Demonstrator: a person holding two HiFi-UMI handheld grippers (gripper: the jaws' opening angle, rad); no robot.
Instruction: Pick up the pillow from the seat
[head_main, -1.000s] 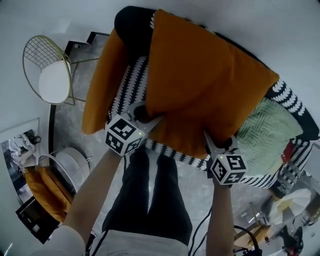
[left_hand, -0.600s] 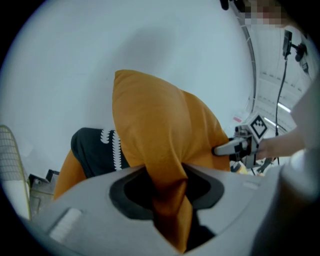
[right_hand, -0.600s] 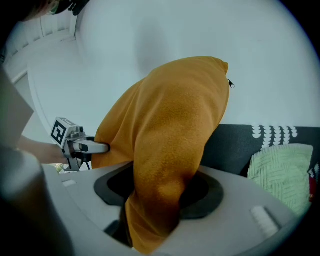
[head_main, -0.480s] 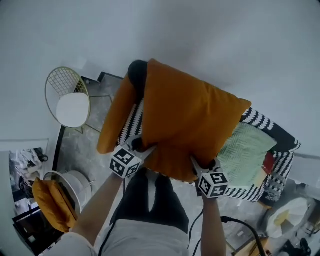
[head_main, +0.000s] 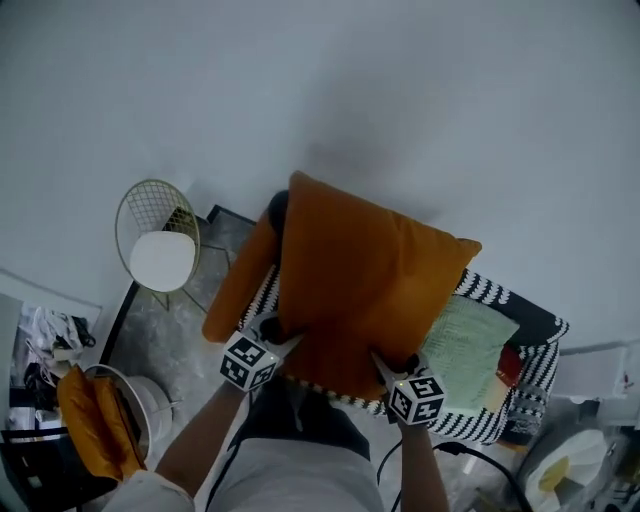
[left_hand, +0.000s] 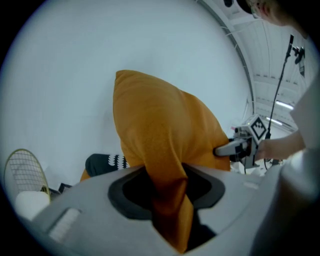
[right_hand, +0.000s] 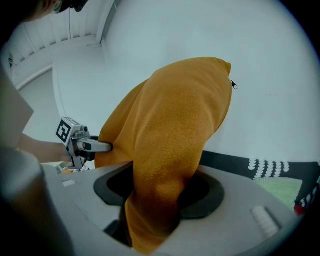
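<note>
- Two grippers share one orange pillow (head_main: 365, 285). The left gripper (head_main: 272, 336) pinches a bunched fold at the near left corner, and the right gripper (head_main: 392, 366) does the same at the near right corner.
- Both sets of jaws sit partly apart with a thick wad of orange fabric squeezed between them. Each gripper view shows the fabric filling the gap and spilling out below.
- The pillow stands up on its gripped edge, with its long axis running from the grippers up and away toward the white wall (head_main: 400, 90). One far corner points up-left and the other points right.
- It hangs above the black-and-white patterned seat (head_main: 520, 395), up in front of the wall.
- A second orange pillow (head_main: 235, 290) leans on the seat's left end, and a pale green cushion (head_main: 470, 345) lies on the seat to the right.
- Both forearms come in from the bottom of the head view, roughly side by side. The left forearm (head_main: 200, 440) angles in a bit toward the middle, and both grippers aim forward and slightly down.
- A wire chair (head_main: 160, 245) with a white pad sits off to the left on the floor.
</note>
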